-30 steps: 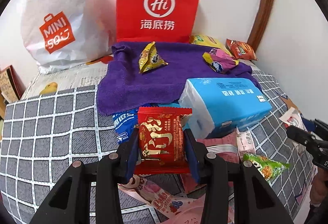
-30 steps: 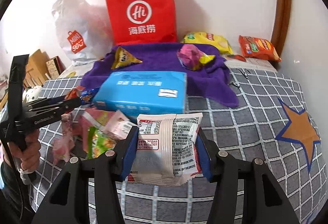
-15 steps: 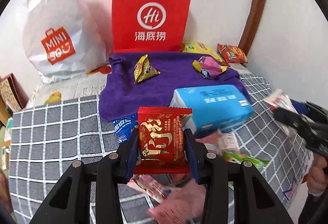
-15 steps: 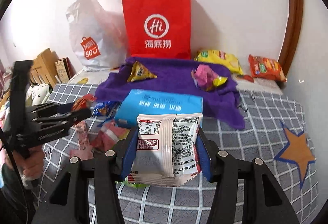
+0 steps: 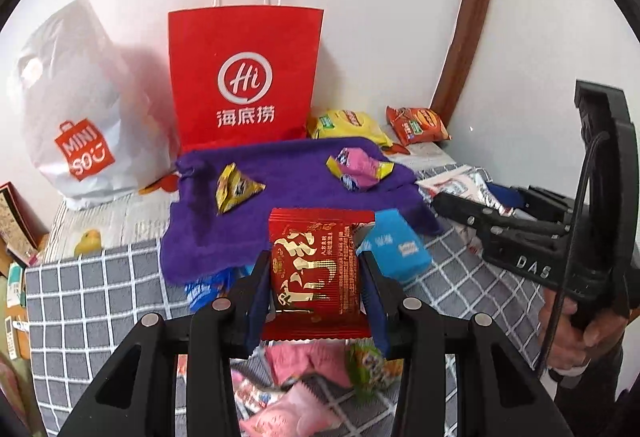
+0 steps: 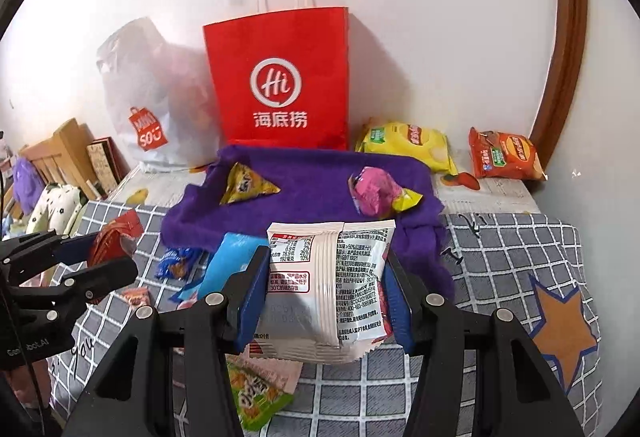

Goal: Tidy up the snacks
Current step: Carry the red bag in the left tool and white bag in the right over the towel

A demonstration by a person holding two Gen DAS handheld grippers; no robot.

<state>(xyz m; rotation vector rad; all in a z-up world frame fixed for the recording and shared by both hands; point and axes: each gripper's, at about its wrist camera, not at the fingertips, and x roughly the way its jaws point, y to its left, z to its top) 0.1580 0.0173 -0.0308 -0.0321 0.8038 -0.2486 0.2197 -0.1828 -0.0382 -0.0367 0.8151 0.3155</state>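
Both hands have risen since a second ago: the blue tissue pack [image 5: 394,251] and the loose snacks on the checked bedcover [image 6: 516,249] now sit lower and smaller in both views, and the whole red paper bag [image 5: 244,77], handles included, has come into frame.

Narrowed on their loads, both grippers carry a packet. The left gripper [image 5: 316,277] pinches a red foil snack packet [image 5: 314,269] by its two side edges, its long axis upright between the pads. The right gripper [image 6: 326,287] clamps a white snack packet [image 6: 330,285] the same way, printed back toward the camera.

Straight ahead and farther off lies the purple towel [image 6: 312,193], already bearing a yellow triangular packet [image 6: 246,189] on its left and a pink wrapped snack [image 6: 374,193] on its right; the red bag stands behind it against the wall. A yellow chip bag [image 6: 404,143] and an orange chip bag [image 6: 504,155] lie far right.

Judging by the layout, each packet has to travel forward and away from its holder; the left hand lines up with the towel's left half, the right hand with its right half. Whether towel or bag is the destination cannot be told.
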